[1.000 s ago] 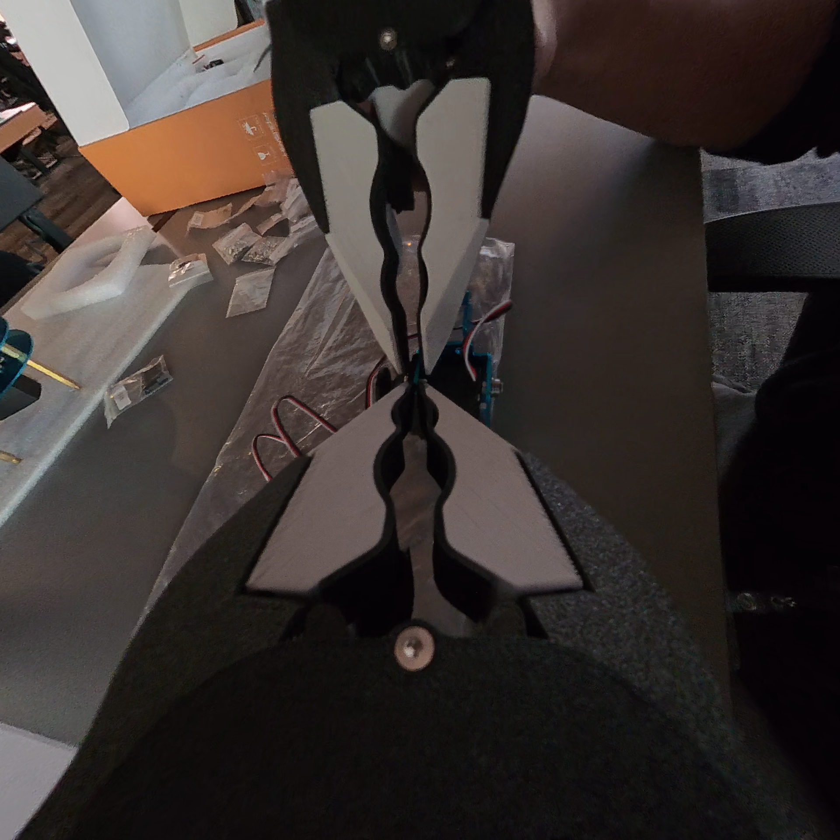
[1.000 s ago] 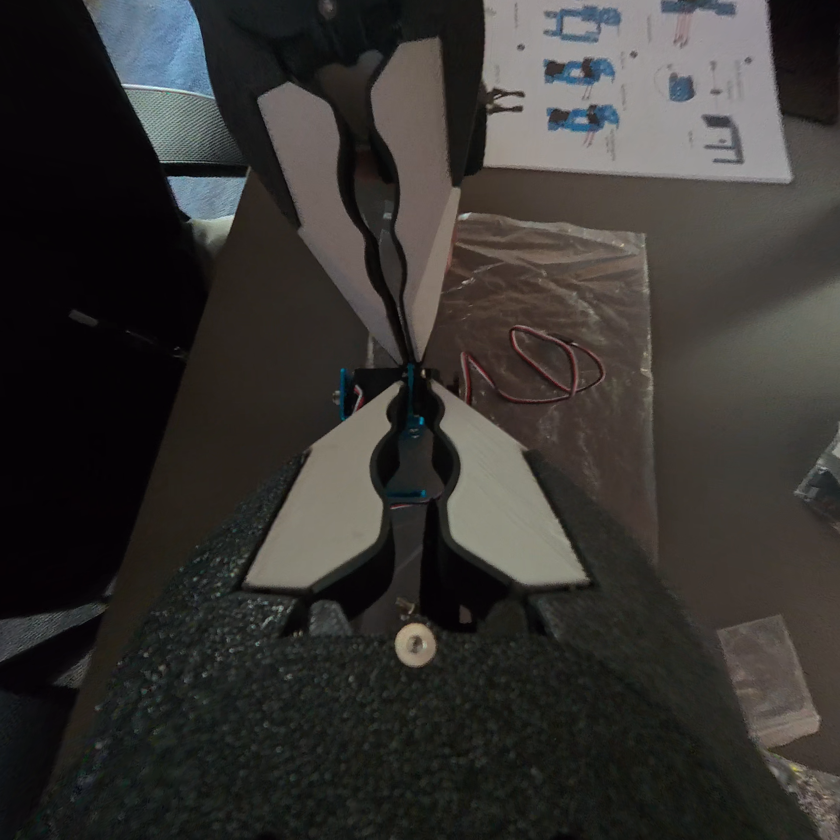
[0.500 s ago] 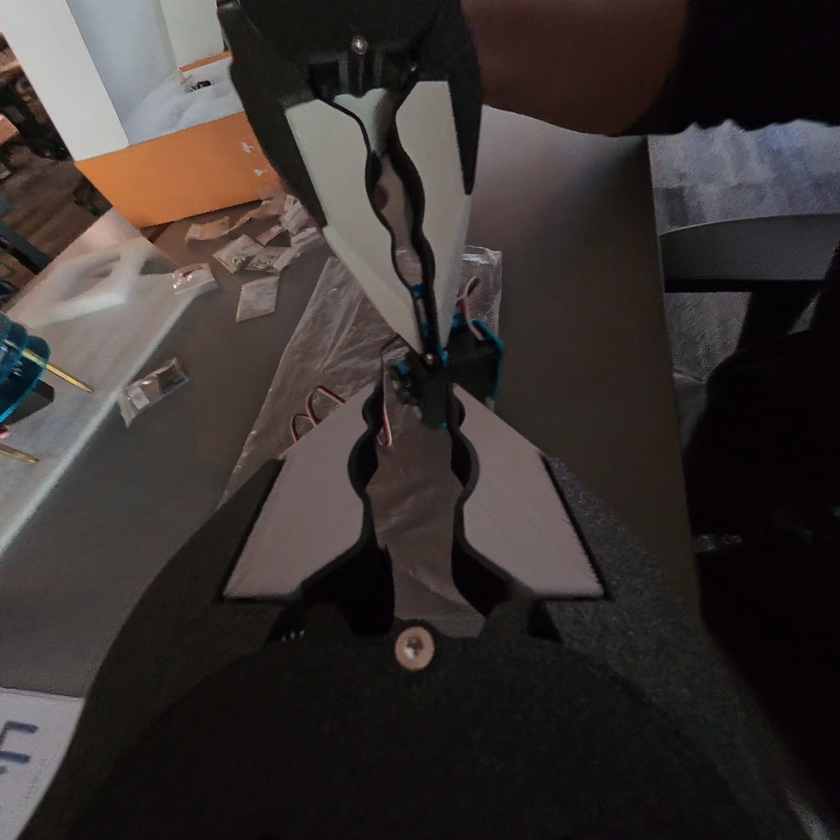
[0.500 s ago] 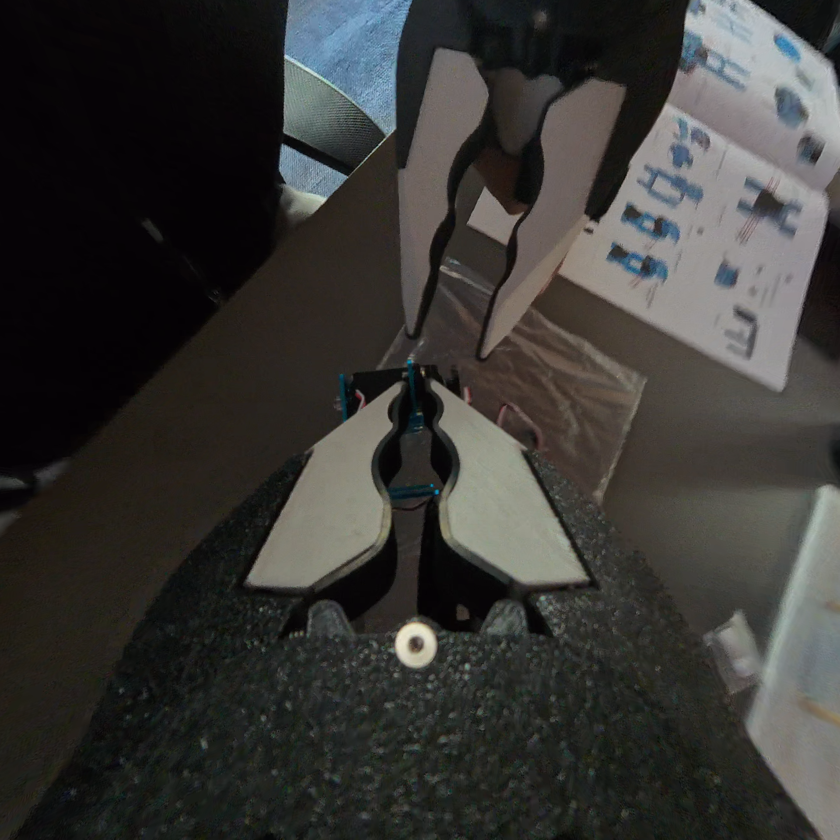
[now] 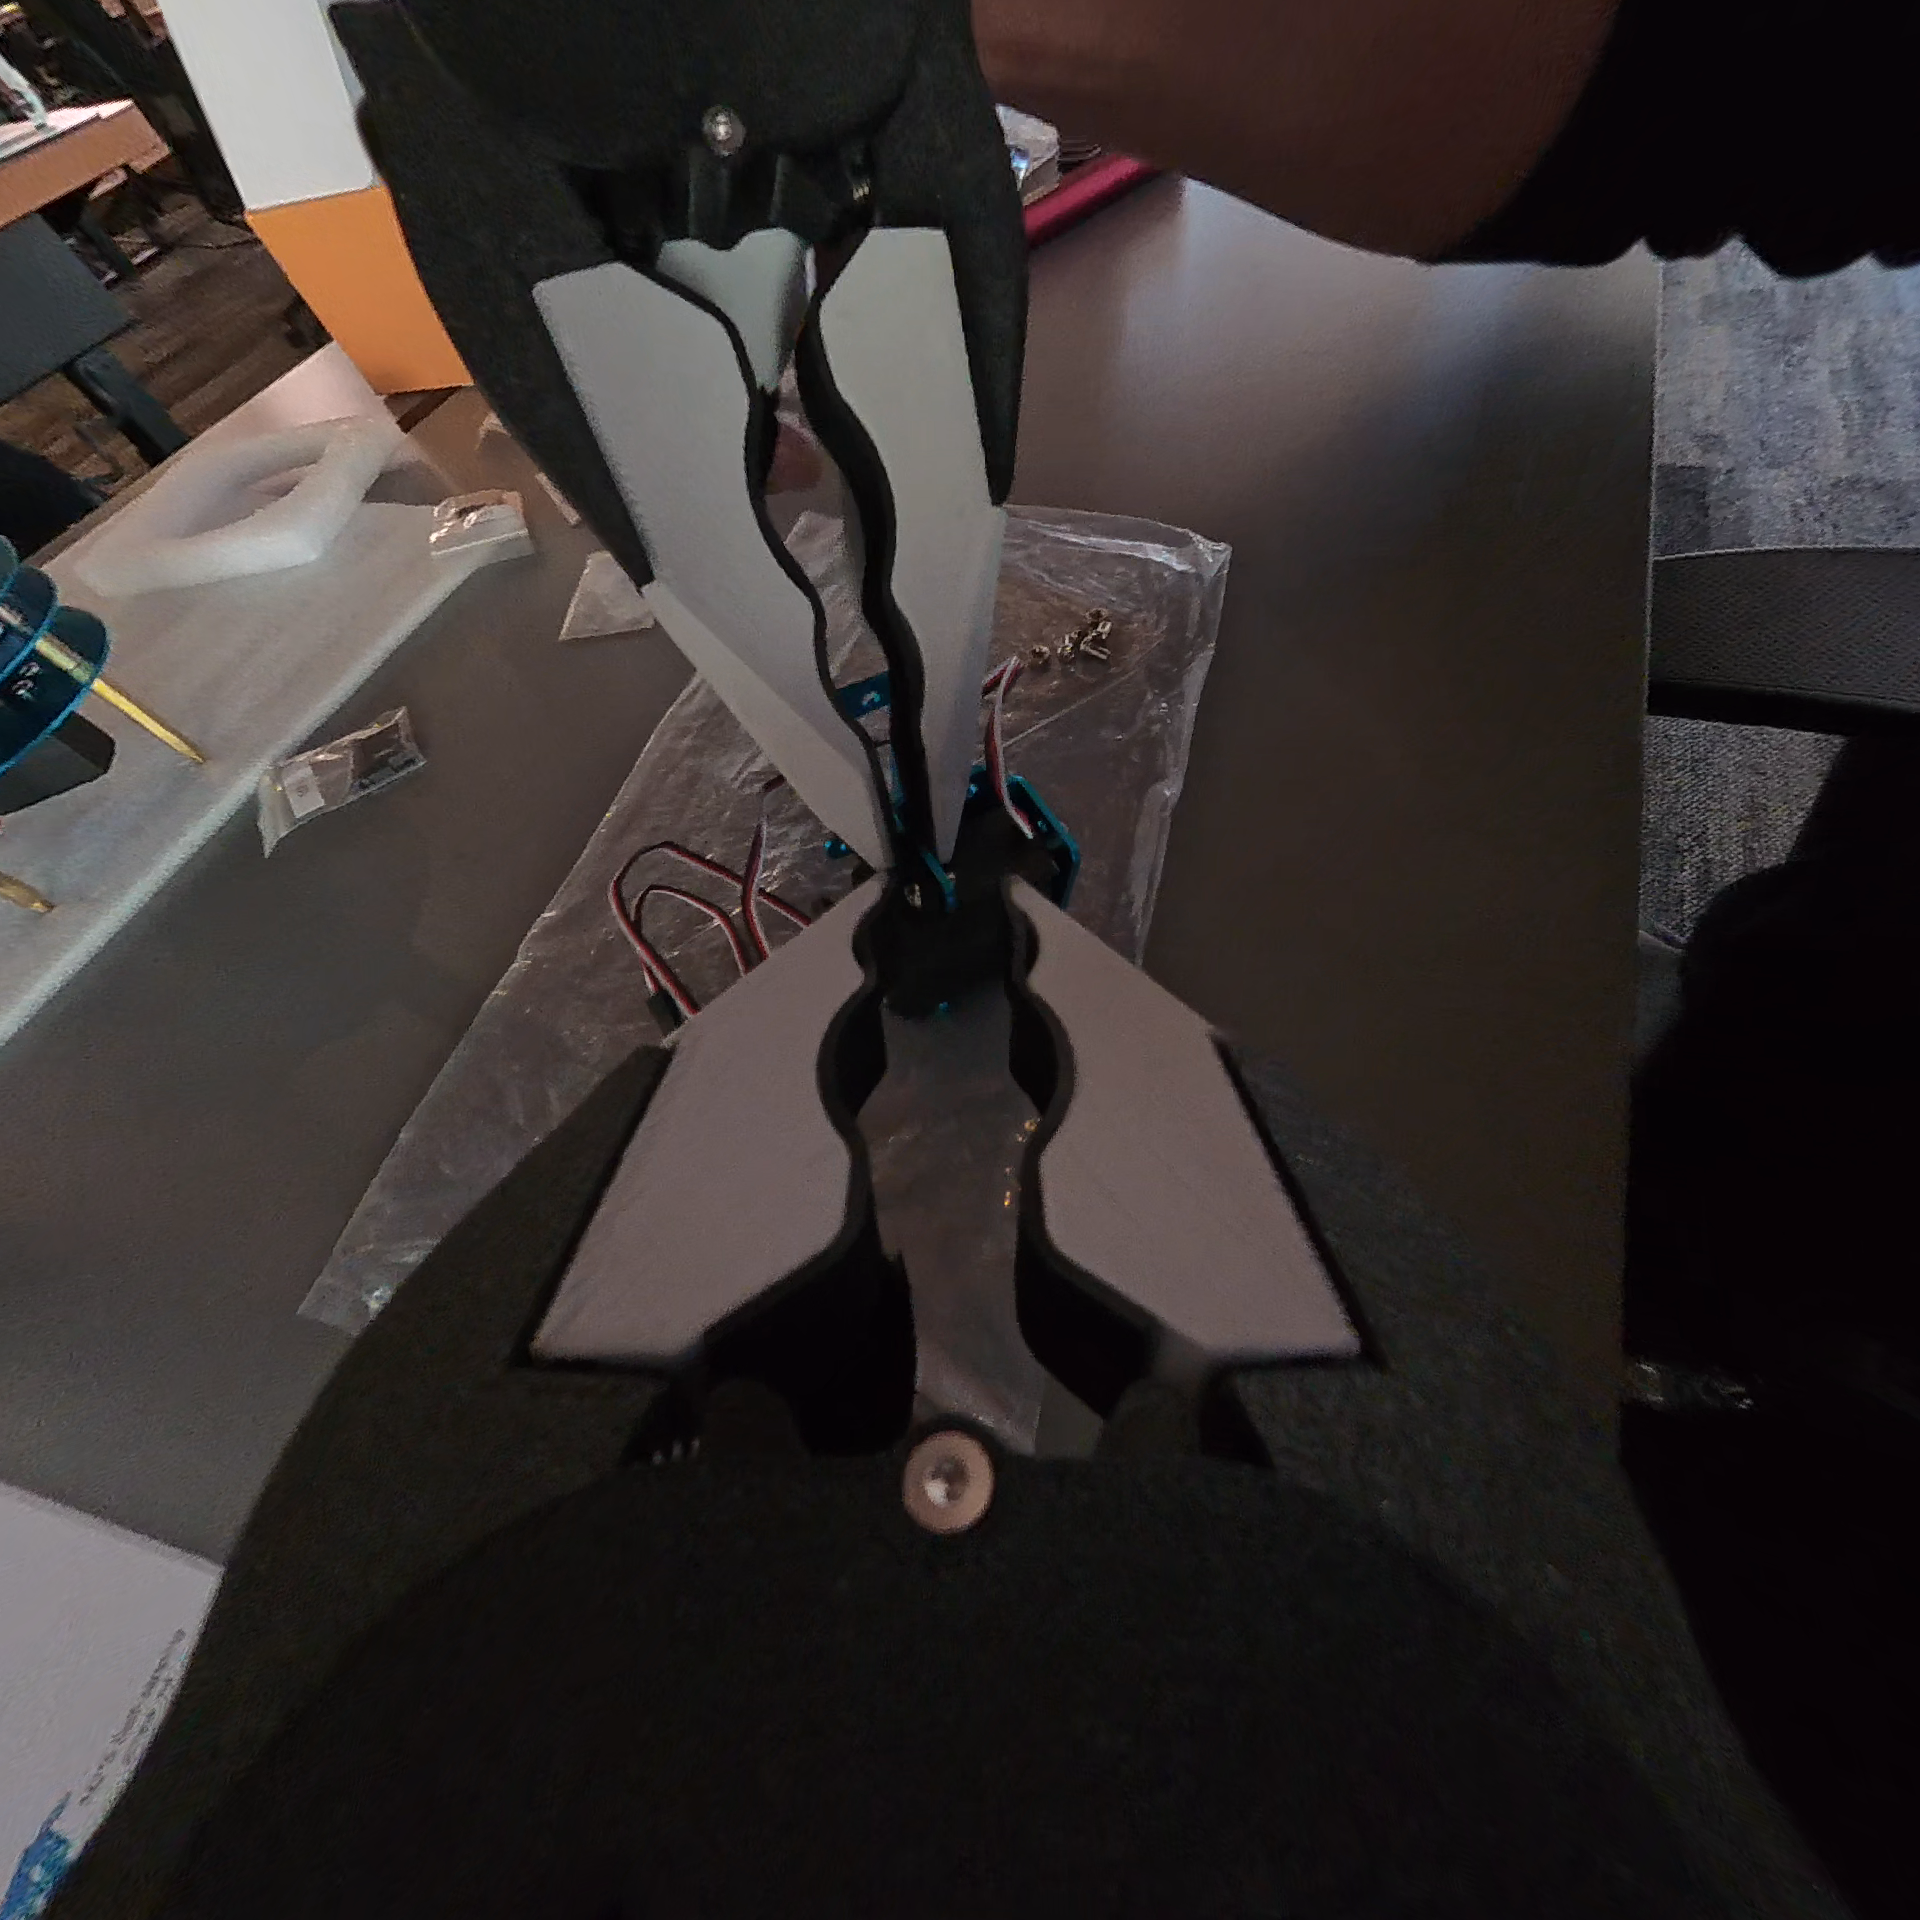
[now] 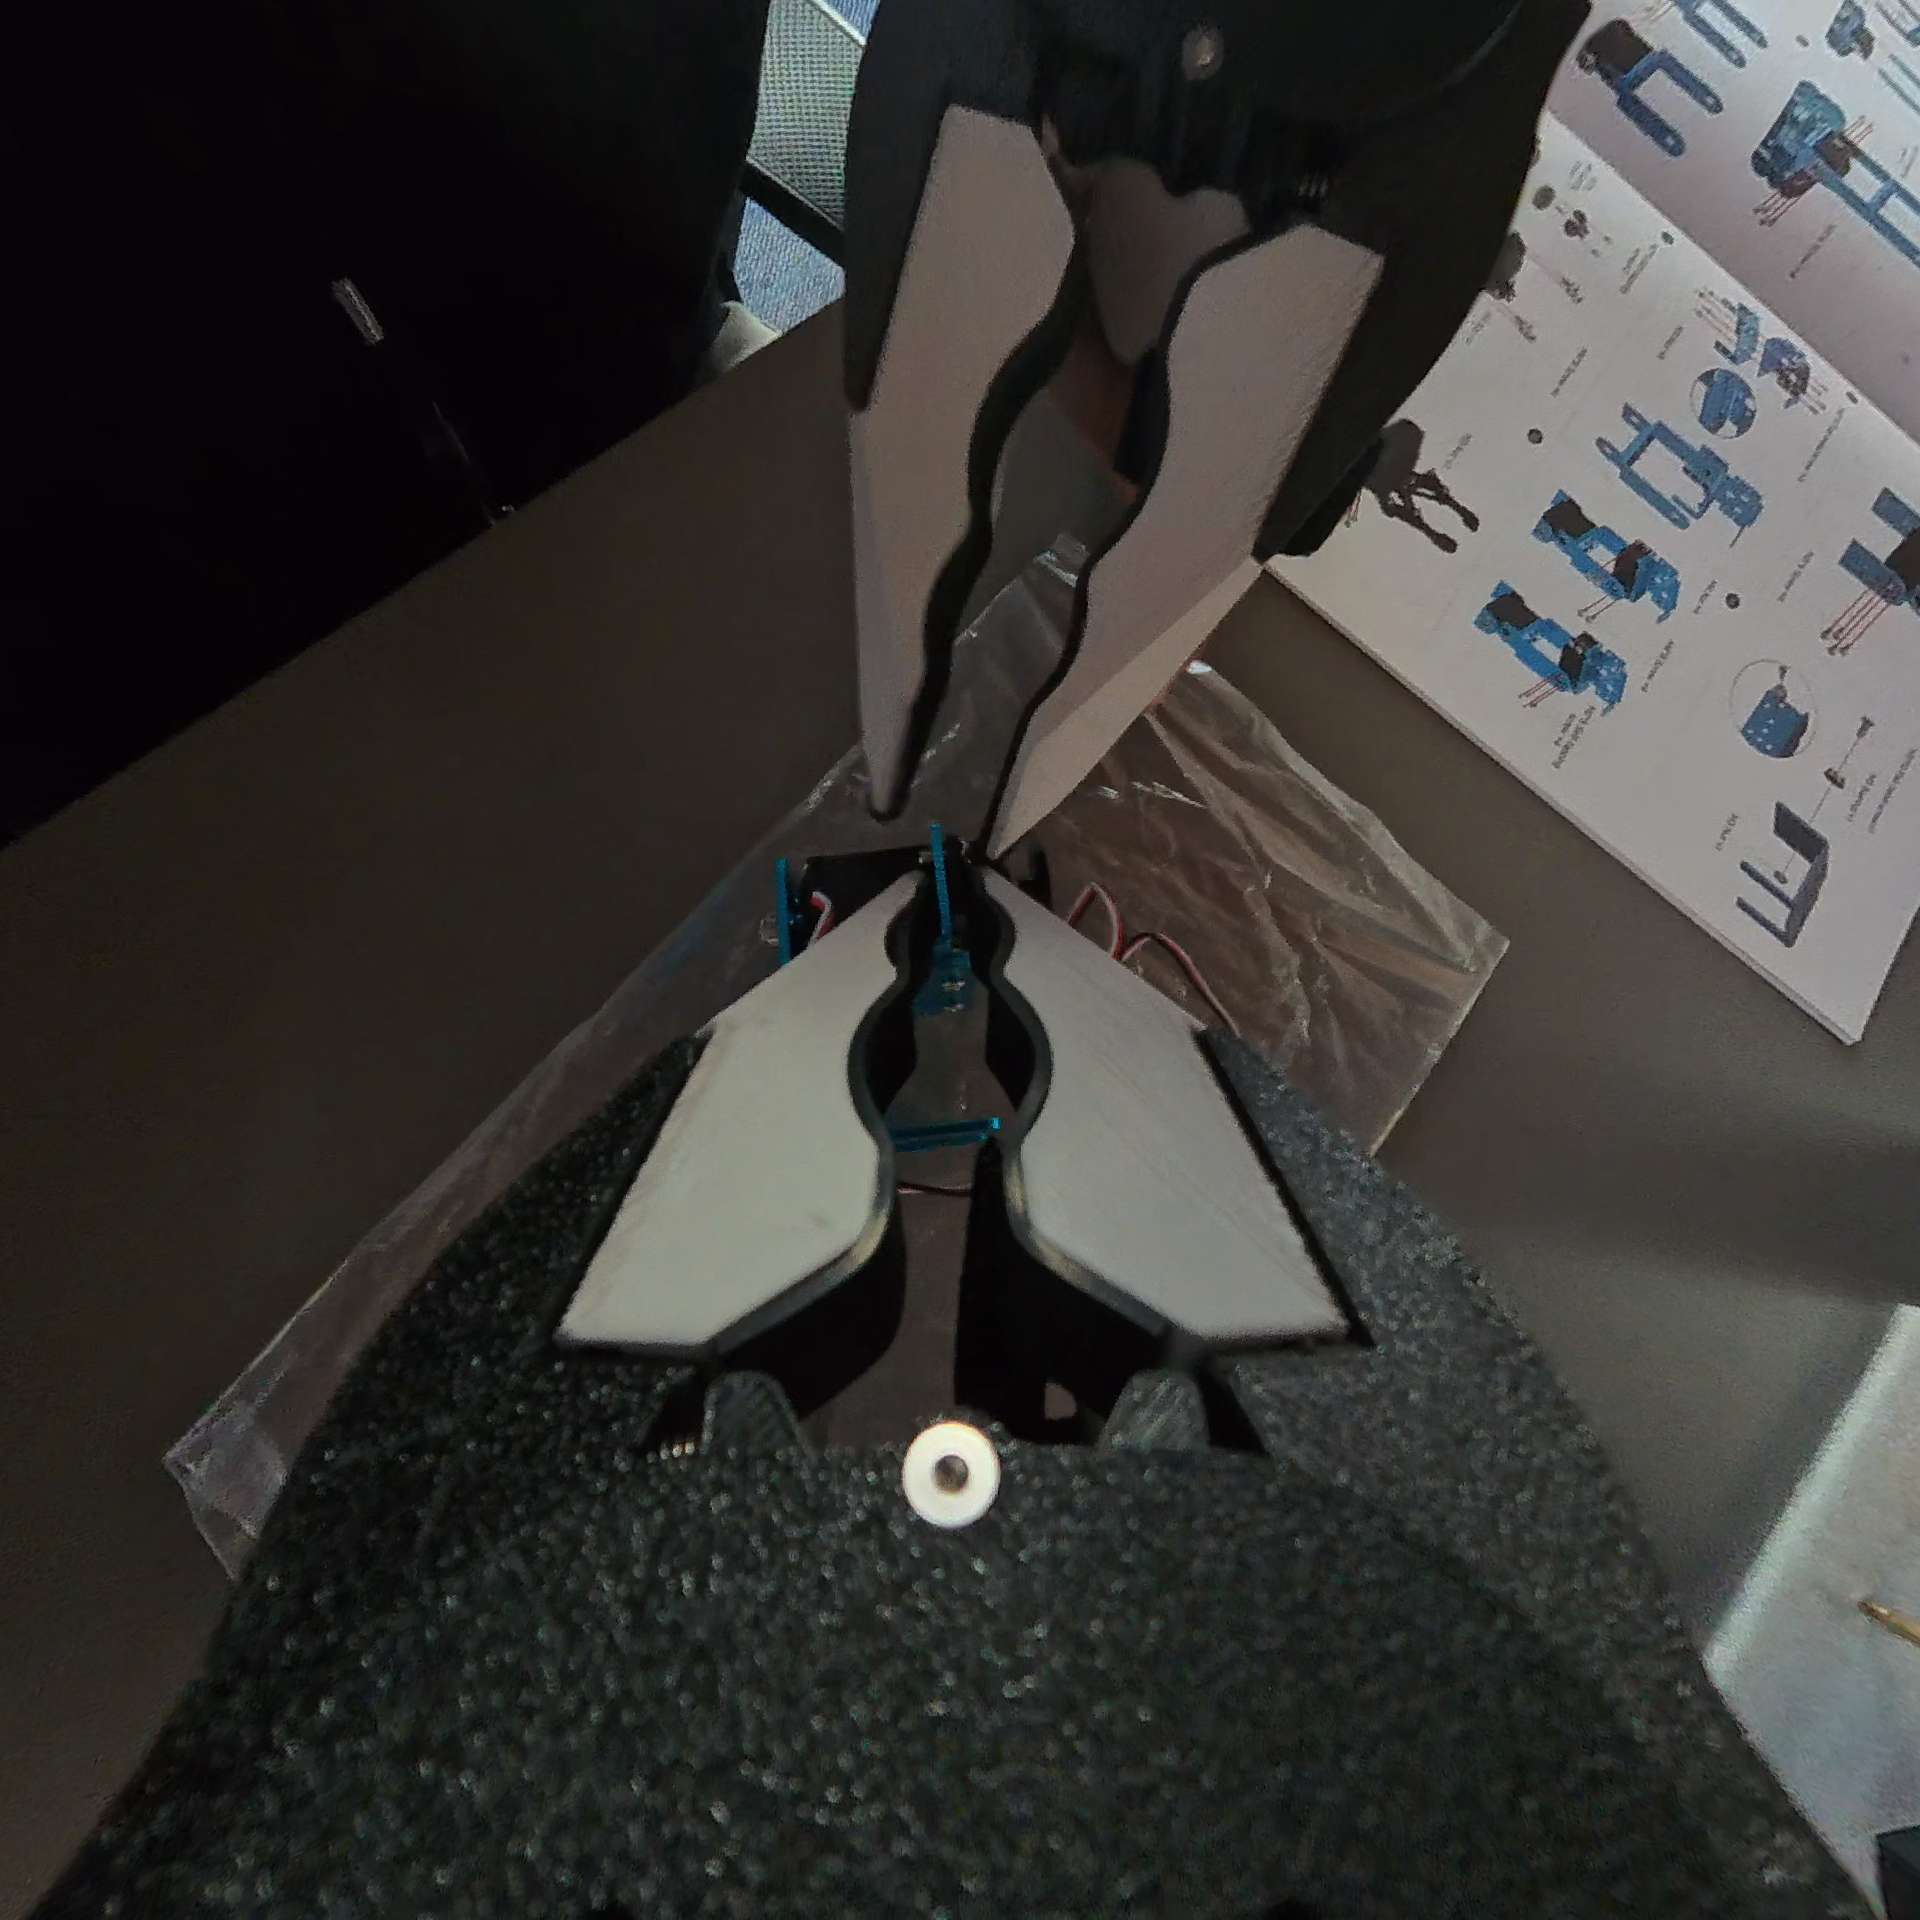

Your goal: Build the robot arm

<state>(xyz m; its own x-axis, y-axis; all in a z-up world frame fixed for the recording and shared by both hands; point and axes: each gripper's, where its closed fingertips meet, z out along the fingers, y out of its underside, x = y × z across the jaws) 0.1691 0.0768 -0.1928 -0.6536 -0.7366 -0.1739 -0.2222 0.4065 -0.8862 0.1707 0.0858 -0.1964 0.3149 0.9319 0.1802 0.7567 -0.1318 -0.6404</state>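
The right tongs [image 6: 951,883] are clamped on a blue metal bracket assembly [image 6: 940,935] with black servo blocks, held just above a clear plastic bag [image 6: 1247,894] on the brown bench [image 6: 416,831]. The left tongs [image 6: 940,826] point down from the far side, parted, tips just beside the bracket's upper edge. Red-white-black wires [image 5: 686,925] trail onto the bag. Farther off lie small brass nuts [image 5: 1081,639], an open instruction booklet [image 6: 1662,520], small parts packets [image 5: 343,769] and an orange-and-white box [image 5: 343,208].
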